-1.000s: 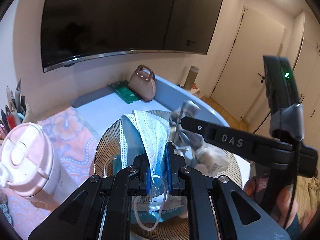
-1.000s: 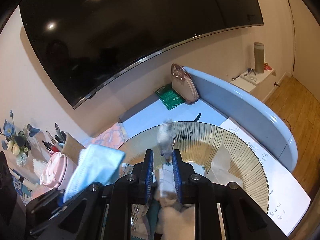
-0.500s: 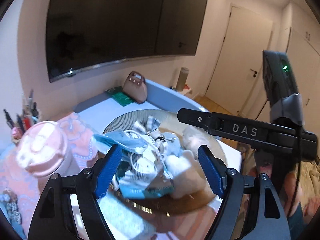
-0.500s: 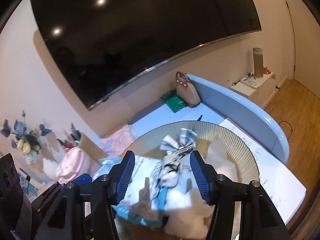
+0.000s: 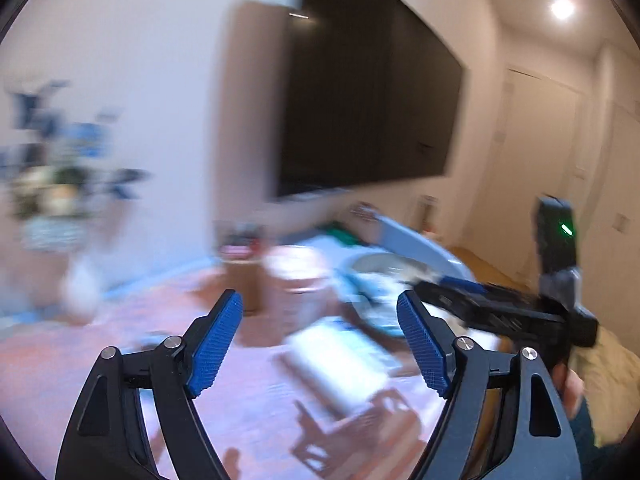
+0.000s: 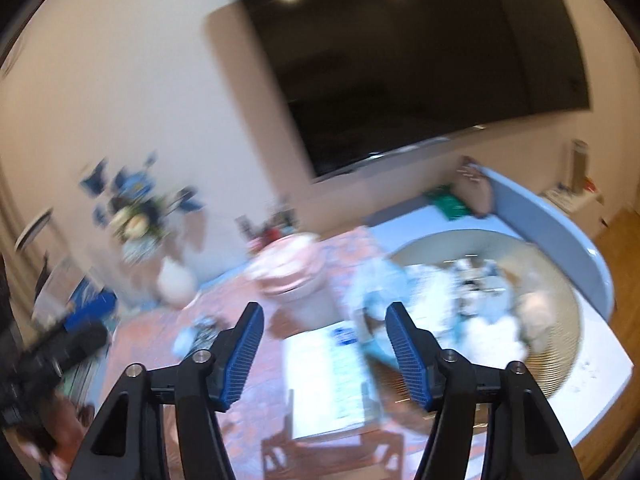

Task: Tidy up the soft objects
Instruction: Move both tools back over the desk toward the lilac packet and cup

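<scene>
Here, in the left wrist view, the left hand-held gripper (image 5: 320, 340) stands with its blue pads wide apart and nothing between them, raised above the pink patterned cloth on the table (image 5: 100, 360); the picture is smeared, so finer detail is lost. Ahead of it a pale booklet (image 5: 340, 364) lies flat on the cloth, a pink lidded cup (image 5: 296, 280) stands behind that, and to the right the round woven tray (image 5: 372, 264) shows only a blurred edge with pale soft things in it. The right hand-held gripper (image 5: 448, 292) reaches in from the right over that tray side, and from this angle I cannot tell its opening. In the right wrist view, that gripper shows its own jaws wide open and empty too, hanging over the booklet (image 6: 328, 380) with the tray (image 6: 560, 292) off to its right. The soft objects (image 6: 472, 292), a heap of pale blue, white and cream pieces, lie gathered inside the tray, which is presumably where they are meant to be collected, so the empty, spread jaws fit a step already finished. A vase of flowers (image 6: 160, 248) and the cup (image 6: 288, 276) stand further back, clear of the heap. Whether any soft piece remains outside the tray is too blurred to judge.
</scene>
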Tool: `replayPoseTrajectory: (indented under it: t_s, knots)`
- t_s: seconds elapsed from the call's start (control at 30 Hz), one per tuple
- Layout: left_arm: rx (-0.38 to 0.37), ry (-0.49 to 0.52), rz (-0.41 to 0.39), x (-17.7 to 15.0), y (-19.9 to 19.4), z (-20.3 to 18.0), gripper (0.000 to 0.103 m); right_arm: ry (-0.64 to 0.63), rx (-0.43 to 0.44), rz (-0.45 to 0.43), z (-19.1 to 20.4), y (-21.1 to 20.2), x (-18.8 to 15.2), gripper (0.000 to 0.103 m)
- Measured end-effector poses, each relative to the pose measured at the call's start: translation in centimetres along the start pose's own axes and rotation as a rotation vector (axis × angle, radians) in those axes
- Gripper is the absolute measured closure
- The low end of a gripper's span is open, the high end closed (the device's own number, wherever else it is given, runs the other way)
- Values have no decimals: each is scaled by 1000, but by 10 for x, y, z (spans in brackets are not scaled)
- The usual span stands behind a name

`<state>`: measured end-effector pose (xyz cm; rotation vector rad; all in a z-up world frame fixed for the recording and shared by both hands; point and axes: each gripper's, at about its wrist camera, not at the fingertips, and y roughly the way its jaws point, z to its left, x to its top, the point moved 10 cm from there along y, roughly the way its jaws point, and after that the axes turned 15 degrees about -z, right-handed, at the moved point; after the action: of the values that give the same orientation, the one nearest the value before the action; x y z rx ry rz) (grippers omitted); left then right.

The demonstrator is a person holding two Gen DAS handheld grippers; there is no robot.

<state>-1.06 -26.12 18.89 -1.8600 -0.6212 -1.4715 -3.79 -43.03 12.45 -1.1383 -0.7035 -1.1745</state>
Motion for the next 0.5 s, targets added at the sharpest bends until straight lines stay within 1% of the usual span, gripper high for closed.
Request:
replayPoseTrajectory:
  t_s: [0.03, 0.07, 0.17, 0.23, 0.33, 0.37, 0.4, 0.43, 0.5]
  knots:
    - [64, -8, -16, 3, -11, 18, 15, -23, 28, 5, 20, 3, -8, 27]
    - [139, -26, -34, 5, -25, 42, 12, -36, 43, 7, 30, 4, -12, 23]
    - [255, -64, -50, 2, -54, 89, 12, -87, 98, 52, 72, 18, -43, 23]
    - [335, -71, -40, -11, -72, 124, 12, -112, 125, 101, 96, 32, -70, 23]
    - [461, -81, -1, -42, -88, 173, 12, -150, 138, 160, 123, 56, -112, 23]
    - [489, -92, 15, -55, -91, 187, 12, -160, 141, 169, 127, 61, -121, 23]
    - [515, -105, 36, -70, -93, 203, 12, -178, 139, 178, 133, 70, -134, 23]
    - [542, -121, 74, -91, -92, 219, 12, -192, 133, 183, 135, 75, -142, 23]
    - [550, -151, 122, -121, -90, 235, 12, -232, 119, 194, 140, 86, -160, 23]
